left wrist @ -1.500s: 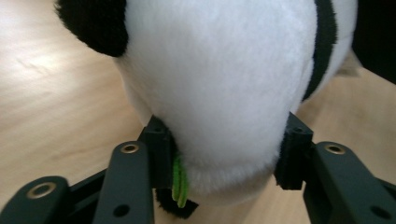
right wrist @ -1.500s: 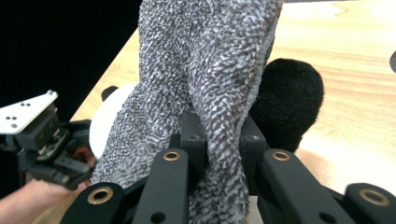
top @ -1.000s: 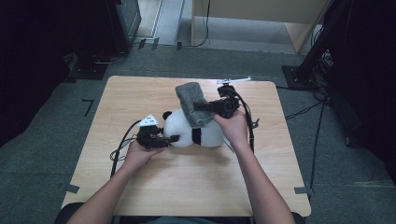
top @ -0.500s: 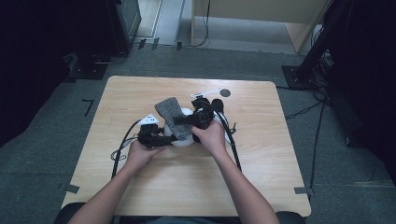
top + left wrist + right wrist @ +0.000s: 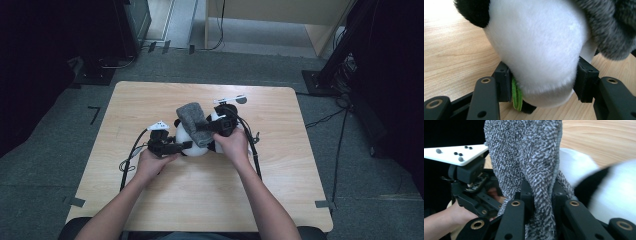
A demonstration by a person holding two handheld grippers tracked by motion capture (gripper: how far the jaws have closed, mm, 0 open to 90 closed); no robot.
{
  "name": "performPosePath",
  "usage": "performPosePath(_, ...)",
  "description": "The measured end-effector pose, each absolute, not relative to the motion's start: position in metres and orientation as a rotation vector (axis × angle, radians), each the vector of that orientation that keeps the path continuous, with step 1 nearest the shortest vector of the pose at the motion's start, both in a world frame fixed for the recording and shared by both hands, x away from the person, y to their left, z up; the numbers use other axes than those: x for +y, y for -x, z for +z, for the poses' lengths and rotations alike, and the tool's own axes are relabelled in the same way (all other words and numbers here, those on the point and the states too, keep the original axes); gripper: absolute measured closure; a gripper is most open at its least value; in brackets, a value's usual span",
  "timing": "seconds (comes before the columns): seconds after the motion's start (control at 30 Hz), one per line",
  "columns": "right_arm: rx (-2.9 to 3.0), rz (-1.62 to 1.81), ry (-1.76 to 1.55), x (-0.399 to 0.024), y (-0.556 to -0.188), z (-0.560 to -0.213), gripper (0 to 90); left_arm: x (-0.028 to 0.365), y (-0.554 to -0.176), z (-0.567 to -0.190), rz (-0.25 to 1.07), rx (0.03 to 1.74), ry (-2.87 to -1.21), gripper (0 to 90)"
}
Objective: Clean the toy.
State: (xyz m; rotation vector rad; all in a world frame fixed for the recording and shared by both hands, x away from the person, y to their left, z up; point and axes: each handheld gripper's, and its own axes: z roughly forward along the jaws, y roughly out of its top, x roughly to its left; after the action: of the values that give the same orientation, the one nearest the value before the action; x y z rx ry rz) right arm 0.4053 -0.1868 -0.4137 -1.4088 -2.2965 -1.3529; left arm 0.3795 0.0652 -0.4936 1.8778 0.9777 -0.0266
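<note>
The plush panda (image 5: 192,142) lay near the middle of the wooden table (image 5: 150,100), the grey fuzzy cloth (image 5: 194,120) draped over it. The left gripper (image 5: 185,146), jaws just closing, pinched the panda's white end; the right gripper (image 5: 200,129) clamped the cloth.

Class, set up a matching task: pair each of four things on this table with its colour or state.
1. left tool
2. right tool
3. soft panda plush toy
4. light wooden table

a. pinches fluffy grey cloth
b. black and white
c. jaws around the toy's white end
d. pale wood grain

Pairs: 1-c, 2-a, 3-b, 4-d
</note>
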Motion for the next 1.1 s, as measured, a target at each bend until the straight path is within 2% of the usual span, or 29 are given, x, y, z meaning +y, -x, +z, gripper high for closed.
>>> performPosePath(1.1, -2.166, -1.459, 1.644, -0.298, -0.398, -0.398, 78.7, 0.064, -0.384, -0.493, -0.024, 0.950, -1.895, 43.2)
